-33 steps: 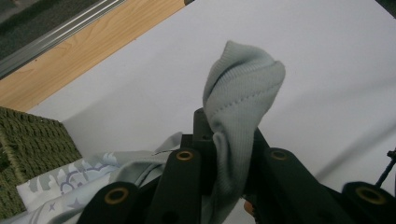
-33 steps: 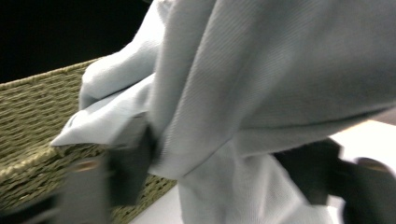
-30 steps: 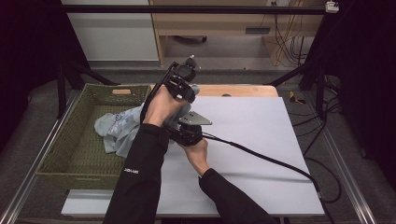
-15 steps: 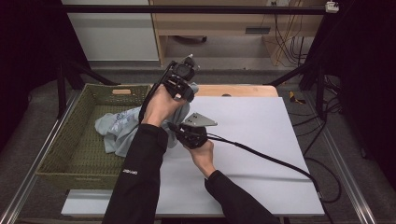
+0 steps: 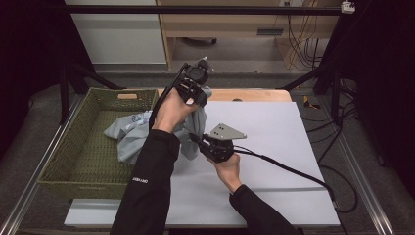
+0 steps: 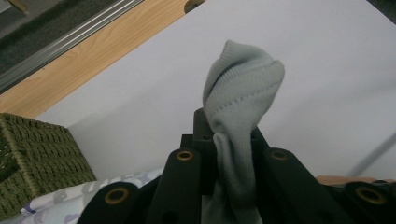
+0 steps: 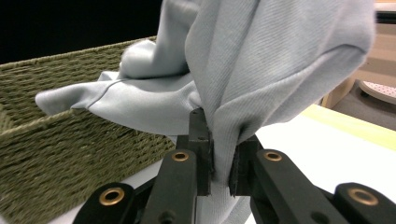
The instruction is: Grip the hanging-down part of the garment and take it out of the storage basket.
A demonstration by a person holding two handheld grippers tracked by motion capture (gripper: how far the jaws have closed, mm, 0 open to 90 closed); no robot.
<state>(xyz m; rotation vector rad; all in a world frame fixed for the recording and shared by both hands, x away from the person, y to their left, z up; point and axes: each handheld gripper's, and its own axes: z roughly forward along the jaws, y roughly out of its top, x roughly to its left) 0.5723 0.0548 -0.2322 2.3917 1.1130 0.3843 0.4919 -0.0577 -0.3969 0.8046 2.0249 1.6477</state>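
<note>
1. The grey garment (image 5: pixel 134 134) was draped over the right wall of the woven basket (image 5: pixel 73 161) — half in, half on the table.
2. The left gripper (image 6: pixel 233 140) was clamped on a raised fold, apparently to lift it clear.
3. The right gripper (image 7: pixel 223 154) was pinched on a lower fold — likely to spread the cloth.

White-topped table (image 5: pixel 274 147) with a wooden far edge, grey carpet floor (image 5: pixel 235 78) beyond it, light wooden cabinet (image 5: pixel 230 24) at the back, white panel (image 5: pixel 115 32) beside it, hanging cables (image 5: pixel 298 44), dark surroundings on both sides
</note>
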